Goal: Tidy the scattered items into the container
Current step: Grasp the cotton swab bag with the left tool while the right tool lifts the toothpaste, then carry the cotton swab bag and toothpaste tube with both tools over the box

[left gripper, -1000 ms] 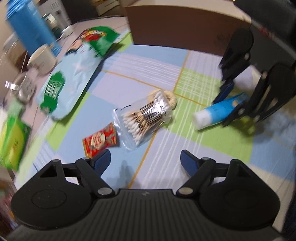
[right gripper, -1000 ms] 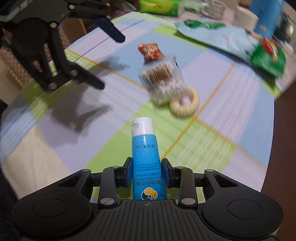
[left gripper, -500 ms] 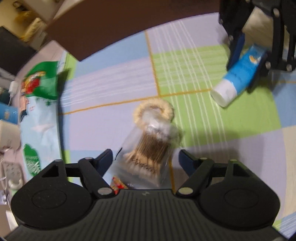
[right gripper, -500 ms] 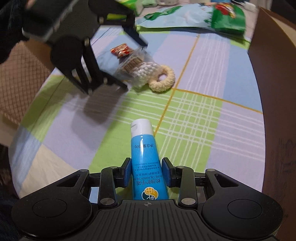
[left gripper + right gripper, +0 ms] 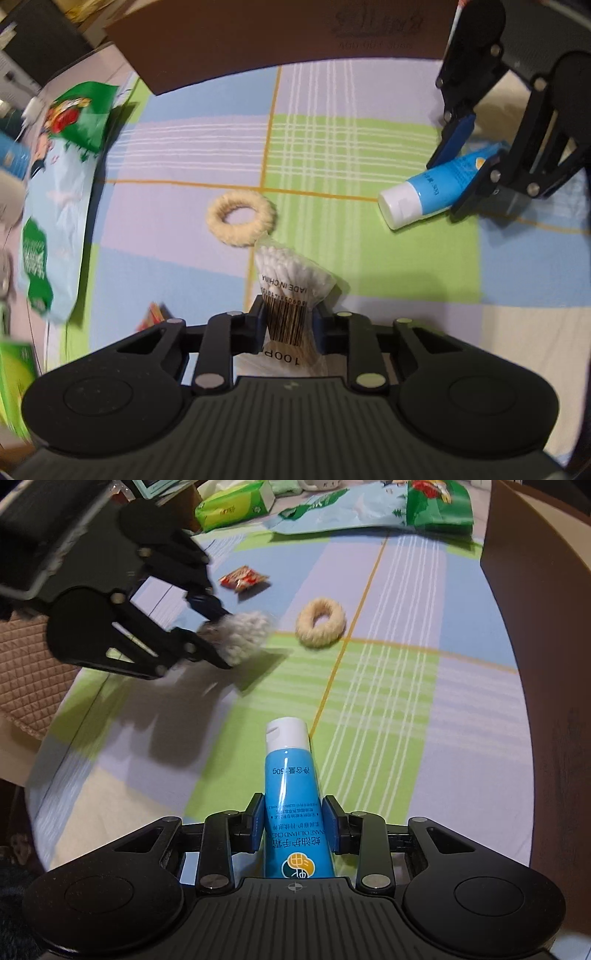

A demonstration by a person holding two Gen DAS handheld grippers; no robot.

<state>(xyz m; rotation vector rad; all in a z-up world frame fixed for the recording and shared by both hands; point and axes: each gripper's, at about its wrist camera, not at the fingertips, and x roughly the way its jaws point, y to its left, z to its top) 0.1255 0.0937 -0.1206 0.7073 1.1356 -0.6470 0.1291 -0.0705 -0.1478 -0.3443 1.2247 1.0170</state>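
Left gripper [image 5: 288, 314] clenching on swab bag [image 5: 291, 291], pads pinching at the barcode band, bag tip hanging forward just clear of the cloth [image 5: 177, 225]. Right gripper [image 5: 294, 821] clenching on tube [image 5: 291, 794] mid-body, white cap pointing forward, tube raised off the cloth. Gripping both near the middle, probably to keep the loads from swinging or slipping during carry.

Both items sitting in the jaws over the middle of the cloth, neither in the box [image 5: 280, 33] yet. Box wall rising along the far edge of the cloth in the left view, along the right edge in the right view. Judging the step as lift and carry toward the box.

Remaining on the cloth: ring [image 5: 320, 622] near the centre, just beyond the swab bag; red sachet [image 5: 243, 579] further toward the left edge. Green-blue pouch [image 5: 373, 506] and green pack [image 5: 232, 507] lying past the far left corner, possibly not part of the tidy.

Path from either gripper to the box looking free of obstacles. Main risk: grippers working close together, possibly clashing if both reaching the box at once. Thin bag film possibly sliding in the pads.
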